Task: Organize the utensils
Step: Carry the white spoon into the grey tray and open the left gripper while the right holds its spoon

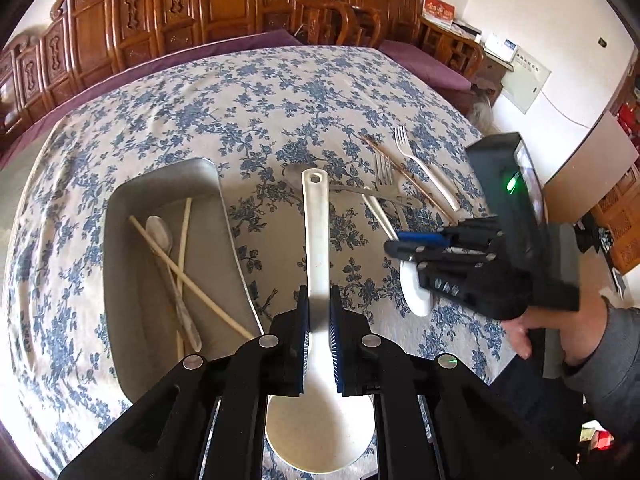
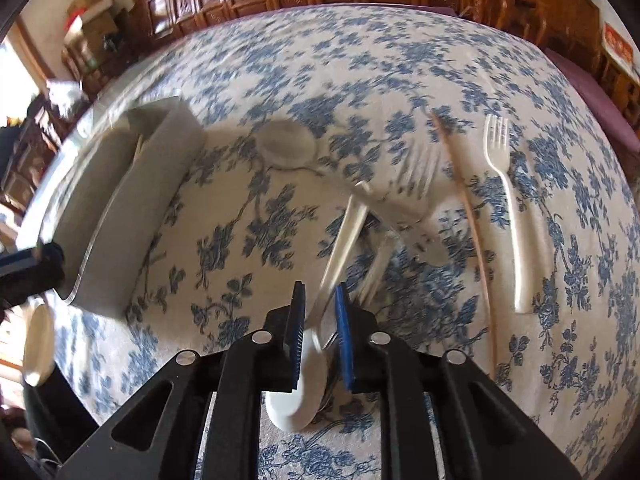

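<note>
My left gripper (image 1: 319, 304) is shut on a large white rice paddle (image 1: 316, 232), handle pointing away, held just right of the grey metal tray (image 1: 160, 184). The tray holds a metal spoon (image 1: 160, 234) and pale chopsticks (image 1: 188, 276). My right gripper (image 2: 319, 304) is shut on a white plastic spoon (image 2: 298, 392) by its neck, above the tablecloth; it also shows in the left wrist view (image 1: 394, 246). A pile of utensils lies ahead: a metal fork (image 2: 420, 168), a metal spoon (image 2: 286, 142), a brown chopstick (image 2: 468, 216) and a white plastic fork (image 2: 508, 200).
The table carries a blue floral cloth (image 1: 260, 92). Carved wooden chairs (image 1: 160, 12) line the far edge. The tray also shows at the left in the right wrist view (image 2: 120, 200). A person's hand (image 1: 560, 340) holds the right gripper at the table's right edge.
</note>
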A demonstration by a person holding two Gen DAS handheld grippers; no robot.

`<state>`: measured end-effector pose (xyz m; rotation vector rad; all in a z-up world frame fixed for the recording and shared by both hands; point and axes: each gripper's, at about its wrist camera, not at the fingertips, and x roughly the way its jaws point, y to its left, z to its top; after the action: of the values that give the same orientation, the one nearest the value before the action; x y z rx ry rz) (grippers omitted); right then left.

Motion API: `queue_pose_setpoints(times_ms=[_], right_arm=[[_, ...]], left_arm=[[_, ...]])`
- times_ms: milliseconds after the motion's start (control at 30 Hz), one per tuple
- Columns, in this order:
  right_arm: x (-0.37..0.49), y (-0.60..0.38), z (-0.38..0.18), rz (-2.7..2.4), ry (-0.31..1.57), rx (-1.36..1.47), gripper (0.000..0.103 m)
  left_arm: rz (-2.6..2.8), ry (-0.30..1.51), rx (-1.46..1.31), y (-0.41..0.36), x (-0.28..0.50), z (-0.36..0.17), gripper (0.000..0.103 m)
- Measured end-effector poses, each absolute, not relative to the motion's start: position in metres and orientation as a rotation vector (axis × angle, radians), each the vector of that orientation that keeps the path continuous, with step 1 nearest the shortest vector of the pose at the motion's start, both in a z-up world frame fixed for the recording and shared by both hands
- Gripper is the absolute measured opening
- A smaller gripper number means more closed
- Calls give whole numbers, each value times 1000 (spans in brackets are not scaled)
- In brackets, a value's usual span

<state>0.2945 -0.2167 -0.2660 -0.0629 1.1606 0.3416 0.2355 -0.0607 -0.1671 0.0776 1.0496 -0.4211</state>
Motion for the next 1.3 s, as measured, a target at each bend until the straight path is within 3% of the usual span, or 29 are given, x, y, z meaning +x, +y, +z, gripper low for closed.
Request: queue_pose_setpoints(times_ms=[167,300,1300], right_arm=[[293,-208,-266,302,1170,-115,21],[291,-209,-266,279,1183,-121,9],[284,-257,-184,298,1016,-27,8]], left_arm=[[-414,1037,64,-53,232,-162,8],[-401,1028,60,-48,231,-160,8],[-258,1025,25,4,275,-165,8]])
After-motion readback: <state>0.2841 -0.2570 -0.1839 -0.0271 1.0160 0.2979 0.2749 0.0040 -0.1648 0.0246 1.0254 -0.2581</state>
